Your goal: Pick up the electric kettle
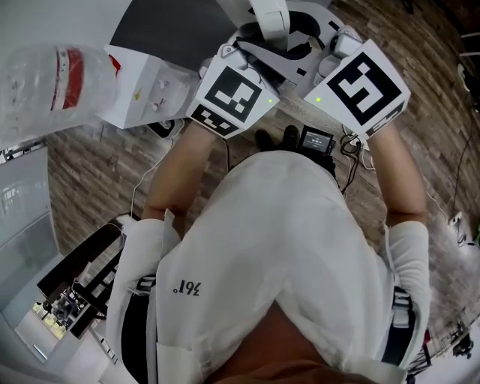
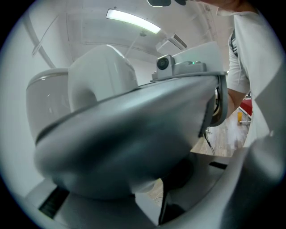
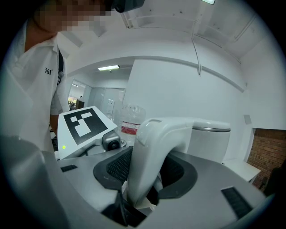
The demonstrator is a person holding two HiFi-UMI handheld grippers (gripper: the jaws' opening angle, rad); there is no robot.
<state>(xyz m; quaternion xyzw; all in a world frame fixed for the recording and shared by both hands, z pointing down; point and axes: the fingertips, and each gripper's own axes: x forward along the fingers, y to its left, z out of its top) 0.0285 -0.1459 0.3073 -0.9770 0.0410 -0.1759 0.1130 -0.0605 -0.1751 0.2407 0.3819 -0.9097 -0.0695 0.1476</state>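
We hold the white electric kettle (image 1: pixel 271 22) up in front of us, off the wood-plank floor (image 1: pixel 97 172) and at the top middle of the head view, with both grippers meeting at it. The right gripper (image 3: pixel 147 179) is clamped on the kettle's curved handle (image 3: pixel 154 147). In the right gripper view the handle stands upright in the throat between the two grey jaws, against the dark mesh pads, and the kettle's round body (image 3: pixel 210 138) is just behind it. The left gripper (image 2: pixel 147 192) comes in from the other side, and its marker cube (image 1: pixel 232 97) sits close beside the right one (image 1: pixel 364 86). In the left gripper view its jaws stand partly apart at the bottom. The outer side of the right gripper's jaw, blurred and grey, fills the space above them, and a small white patch shows underneath. We cannot tell whether the left pads press on anything. Beyond that jaw the kettle's handle and body rise at the left. A clear plastic water bottle (image 1: pixel 52 86) with a red label lies off to our left, beside a white appliance (image 1: pixel 146 90). Below the grippers, on the floor near our black shoes (image 1: pixel 274 137), sits a small device with a lit screen (image 1: pixel 316 139). Our white shirt (image 1: pixel 277 240) fills the lower half of the head view.
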